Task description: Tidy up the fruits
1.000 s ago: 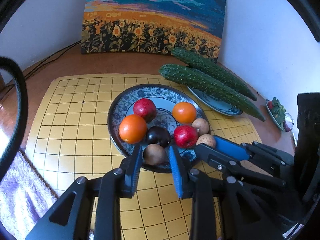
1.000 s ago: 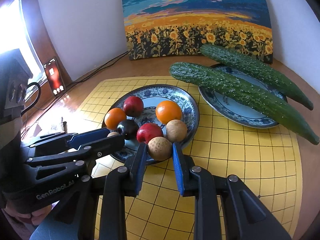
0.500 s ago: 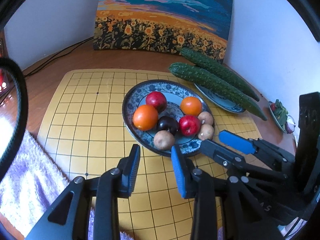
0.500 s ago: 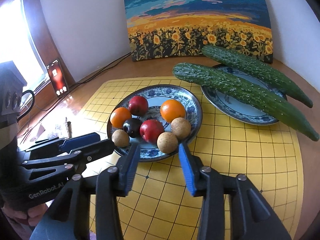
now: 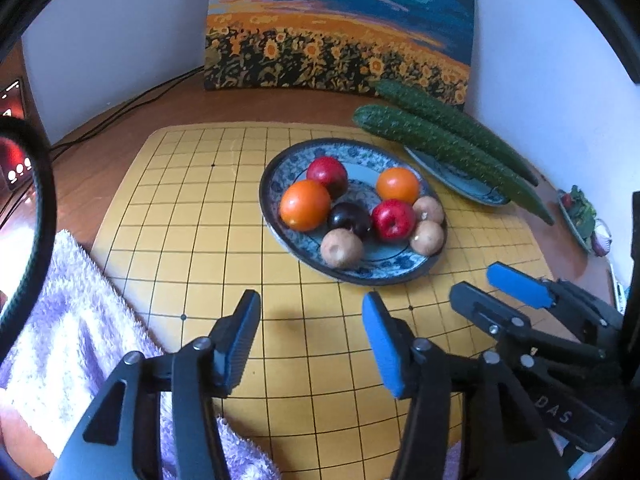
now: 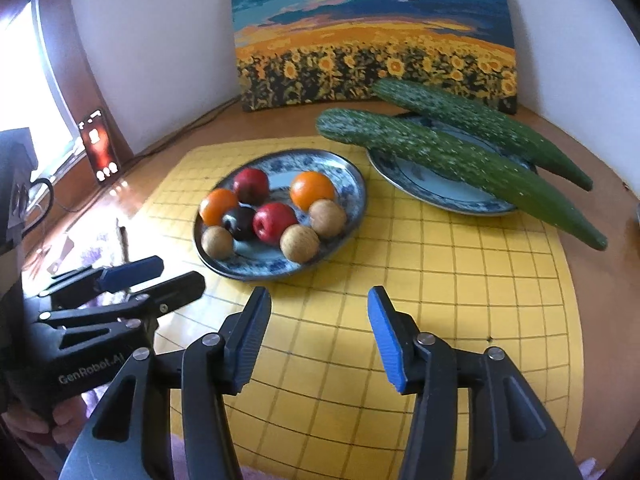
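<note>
A blue patterned plate [image 5: 280,168] [image 6: 352,184] on the yellow grid mat holds two oranges [image 5: 305,205], two red apples [image 5: 393,220], a dark plum [image 5: 349,218] and three brown round fruits [image 5: 341,248]. My left gripper [image 5: 311,312] is open and empty, above the mat short of the plate. My right gripper [image 6: 319,307] is open and empty, also short of the plate. Each gripper shows in the other's view, the right one [image 5: 484,284] and the left one [image 6: 176,274].
Two long cucumbers [image 5: 448,148] [image 6: 452,160] lie across a second plate [image 6: 424,188] at the back right. A sunflower painting [image 5: 340,28] leans on the wall. A purple towel [image 5: 72,320] lies at the mat's left. A phone [image 6: 99,146] stands far left.
Both grippers have pulled back from the plate and opened wide. The brown fruits that were between their fingers lie on the plate.
</note>
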`<state>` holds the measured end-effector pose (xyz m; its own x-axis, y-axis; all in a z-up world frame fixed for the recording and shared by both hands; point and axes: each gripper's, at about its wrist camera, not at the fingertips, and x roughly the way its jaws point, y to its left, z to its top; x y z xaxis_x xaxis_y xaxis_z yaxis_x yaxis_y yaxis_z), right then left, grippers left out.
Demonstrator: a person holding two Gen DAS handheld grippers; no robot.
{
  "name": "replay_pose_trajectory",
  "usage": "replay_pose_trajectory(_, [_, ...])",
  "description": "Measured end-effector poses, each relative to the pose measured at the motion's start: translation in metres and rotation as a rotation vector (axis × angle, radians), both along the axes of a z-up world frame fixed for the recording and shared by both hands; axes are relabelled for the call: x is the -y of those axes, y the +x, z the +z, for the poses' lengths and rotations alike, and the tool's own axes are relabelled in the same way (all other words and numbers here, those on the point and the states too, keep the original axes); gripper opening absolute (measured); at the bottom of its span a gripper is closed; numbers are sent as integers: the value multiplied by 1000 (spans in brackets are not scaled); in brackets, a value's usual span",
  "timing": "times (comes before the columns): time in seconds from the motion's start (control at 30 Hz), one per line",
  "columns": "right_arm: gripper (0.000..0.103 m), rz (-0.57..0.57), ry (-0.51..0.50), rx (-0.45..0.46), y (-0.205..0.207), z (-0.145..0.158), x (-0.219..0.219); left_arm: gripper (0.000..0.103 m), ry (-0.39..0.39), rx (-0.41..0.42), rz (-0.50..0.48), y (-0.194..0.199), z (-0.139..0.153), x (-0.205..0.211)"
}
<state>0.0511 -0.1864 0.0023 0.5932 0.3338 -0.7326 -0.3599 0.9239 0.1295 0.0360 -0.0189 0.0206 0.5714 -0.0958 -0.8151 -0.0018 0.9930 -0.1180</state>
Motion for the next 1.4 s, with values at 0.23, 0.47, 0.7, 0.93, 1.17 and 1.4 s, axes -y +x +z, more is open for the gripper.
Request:
replay_pose_trajectory(0.23, [52,-24,-42,-7,3,-9,3,58,39,-16,4,-1,-7,6])
replay_pose_trajectory(0.47, [56,-49,-73,1,4,-13,2,65,76,-3,-6,-1,-10,13])
replay_pose_trajectory(0.7, [59,-65,-92,7,4,-14,0,67,88,14,12,1,-11,13])
replay_pose_trajectory(0.93, [60,-70,-111,12,4,-15,-1,68,110,23,19,0,-12,14])
replay_pose_trajectory(1.17, [61,-68,-111,12,4,-15,-2,68,109,25,22,1,-12,14])
replay_pose_trajectory(1.4, [64,-62,-114,11,3,-16,-3,68,114,25,26,1,-12,13])
